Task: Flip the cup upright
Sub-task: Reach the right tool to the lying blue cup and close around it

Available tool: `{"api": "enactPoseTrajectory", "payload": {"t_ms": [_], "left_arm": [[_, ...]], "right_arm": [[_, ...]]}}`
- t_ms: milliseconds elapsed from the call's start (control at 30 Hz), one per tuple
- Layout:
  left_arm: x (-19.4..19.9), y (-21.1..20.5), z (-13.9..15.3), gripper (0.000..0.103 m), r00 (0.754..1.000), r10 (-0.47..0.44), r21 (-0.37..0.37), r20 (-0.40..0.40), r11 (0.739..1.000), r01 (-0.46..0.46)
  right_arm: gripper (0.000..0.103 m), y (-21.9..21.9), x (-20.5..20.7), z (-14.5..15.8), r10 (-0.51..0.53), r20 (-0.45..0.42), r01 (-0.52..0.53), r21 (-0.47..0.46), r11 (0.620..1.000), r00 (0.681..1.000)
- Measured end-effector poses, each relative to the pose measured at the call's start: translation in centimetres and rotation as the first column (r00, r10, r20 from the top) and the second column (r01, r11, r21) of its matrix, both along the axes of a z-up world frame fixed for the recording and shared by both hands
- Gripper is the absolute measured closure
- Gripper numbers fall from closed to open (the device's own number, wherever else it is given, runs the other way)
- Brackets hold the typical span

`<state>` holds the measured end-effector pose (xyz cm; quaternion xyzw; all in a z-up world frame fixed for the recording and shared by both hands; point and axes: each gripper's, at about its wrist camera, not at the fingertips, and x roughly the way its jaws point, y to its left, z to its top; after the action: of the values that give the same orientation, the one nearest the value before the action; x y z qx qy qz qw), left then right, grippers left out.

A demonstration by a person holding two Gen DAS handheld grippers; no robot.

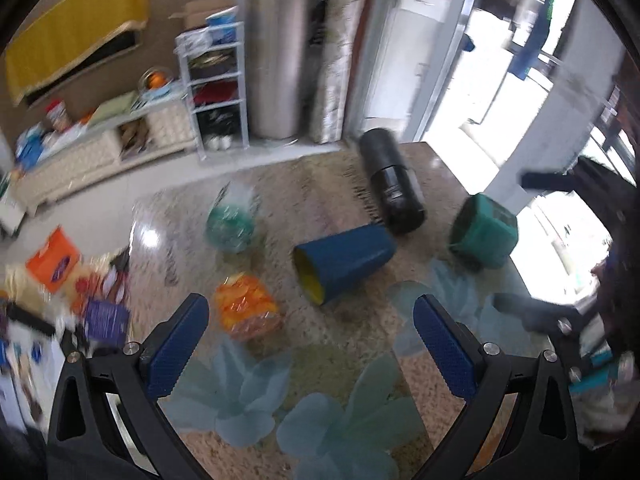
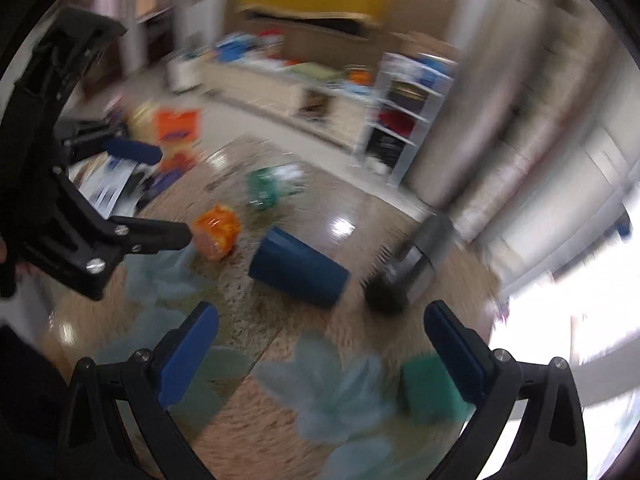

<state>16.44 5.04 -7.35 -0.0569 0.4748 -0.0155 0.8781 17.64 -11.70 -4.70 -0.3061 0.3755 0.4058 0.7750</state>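
A blue cup (image 1: pixel 344 261) with a yellow inside lies on its side on the glass table (image 1: pixel 320 380), mouth toward me and to the left. It also shows in the right wrist view (image 2: pixel 298 266), blurred. My left gripper (image 1: pixel 310 312) is open and empty, just short of the cup's mouth. My right gripper (image 2: pixel 320 320) is open and empty, a little short of the cup. The left gripper shows in the right wrist view (image 2: pixel 168 196) at the left; the right gripper shows in the left wrist view (image 1: pixel 516 244) at the right edge.
A black bottle (image 1: pixel 390 182) lies behind the cup. A green square pot (image 1: pixel 484 230) lies tipped at its right. An orange glass (image 1: pixel 246 306) and a green glass (image 1: pixel 232 220) stand to the left. Papers and packets (image 1: pixel 80 280) clutter the table's left end.
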Motion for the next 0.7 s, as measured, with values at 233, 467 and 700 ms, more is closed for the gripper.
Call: {"api": "enactPoseTrajectory", "payload": {"t_ms": [233,467,700], "left_arm": [[-2.8,2.5,-3.7,0.0,0.975,0.202,-0.018,-0.09,0.979,-0.204],[-5.0,3.5,-5.9,0.0,0.942,0.321,0.011,-0.094,0.947,-0.322],[-5.5,3.6,-8.1,0.0,0.917,0.382,-0.009,-0.119,0.923,-0.385]], "right_arm": [[0.0,4.9,2.6,-4.8,0.351,-0.067,-0.357,-0.16,0.92,0.934],[0.0,8.2,4.9,-9.5,0.47,-0.184,-0.504,-0.245,0.828,0.863],[0.0,10.5,7.1,-12.3,0.521,-0.239,-0.573,-0.309,0.759,0.819]]}}
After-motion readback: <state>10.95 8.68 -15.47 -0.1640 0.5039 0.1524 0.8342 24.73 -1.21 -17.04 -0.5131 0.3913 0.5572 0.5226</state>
